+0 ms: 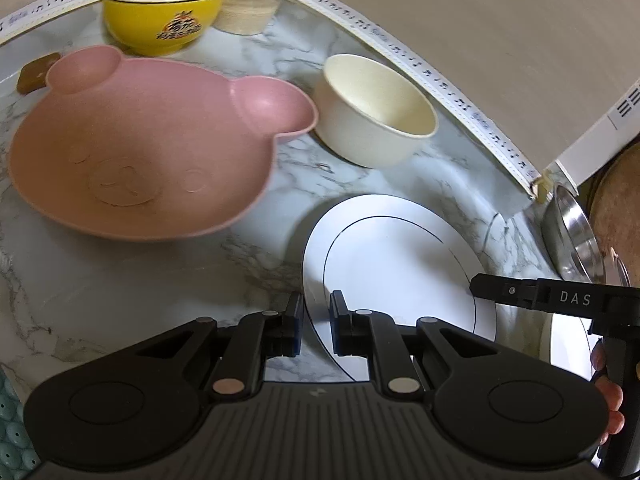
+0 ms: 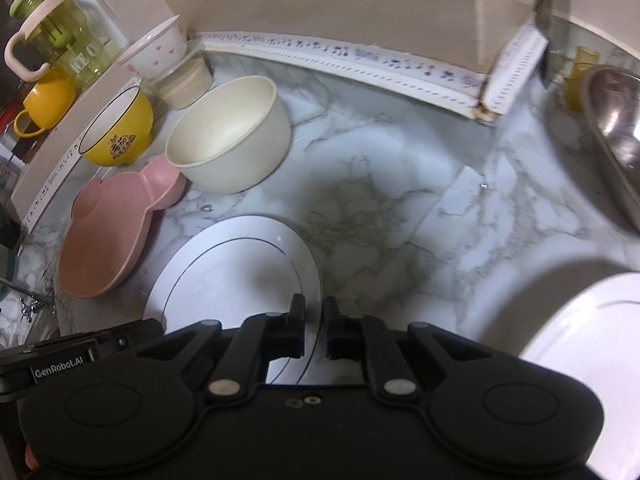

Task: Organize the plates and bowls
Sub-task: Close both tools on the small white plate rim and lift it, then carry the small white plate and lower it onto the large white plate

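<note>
A white plate [image 1: 400,272] with a thin dark ring lies low over the marble counter [image 1: 120,300]. My left gripper [image 1: 316,308] is shut on its left rim, which runs between the two fingers. My right gripper [image 2: 314,312] is shut on the same white plate [image 2: 232,280] at its right rim, and its finger [image 1: 480,285] shows on that edge in the left wrist view. Behind the plate sit a pink bear-shaped plate [image 1: 140,152], a cream bowl [image 1: 376,116] and a yellow bowl [image 1: 160,12]. Whether the plate rests on the counter or hangs just above it I cannot tell.
A second white plate [image 2: 580,340] lies at the near right. A steel bowl [image 2: 616,120] stands at the far right. A heart-patterned bowl [image 2: 156,52] sits stacked on a speckled cup at the back wall. A green pitcher [image 2: 56,32] and yellow mug [image 2: 44,104] stand on a ledge.
</note>
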Demonstrator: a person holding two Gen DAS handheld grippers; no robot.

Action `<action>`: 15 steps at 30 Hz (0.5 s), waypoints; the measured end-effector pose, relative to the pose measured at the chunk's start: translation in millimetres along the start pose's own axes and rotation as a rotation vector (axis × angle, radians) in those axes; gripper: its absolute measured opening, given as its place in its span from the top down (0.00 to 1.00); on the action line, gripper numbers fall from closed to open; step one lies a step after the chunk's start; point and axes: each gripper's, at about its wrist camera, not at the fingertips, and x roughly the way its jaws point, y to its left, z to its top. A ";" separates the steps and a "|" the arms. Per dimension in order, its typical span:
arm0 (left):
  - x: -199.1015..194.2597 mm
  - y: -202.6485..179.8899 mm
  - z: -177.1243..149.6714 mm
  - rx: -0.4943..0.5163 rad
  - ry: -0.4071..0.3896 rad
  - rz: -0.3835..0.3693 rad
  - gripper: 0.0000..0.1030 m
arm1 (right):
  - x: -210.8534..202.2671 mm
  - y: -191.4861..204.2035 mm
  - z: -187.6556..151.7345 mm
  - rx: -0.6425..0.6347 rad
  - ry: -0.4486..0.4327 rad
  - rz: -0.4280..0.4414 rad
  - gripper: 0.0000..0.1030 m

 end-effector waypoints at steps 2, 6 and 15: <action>-2.5 -4.3 -0.7 0.006 -0.008 -0.015 0.88 | -5.5 -4.5 -2.2 0.013 -0.008 0.000 0.91; -7.5 -14.9 0.0 0.030 -0.015 -0.037 0.88 | -18.2 -14.5 -5.9 0.039 -0.024 0.003 0.91; -19.6 -50.2 -1.0 0.089 -0.025 -0.112 0.88 | -65.2 -41.9 -18.8 0.094 -0.093 -0.005 0.91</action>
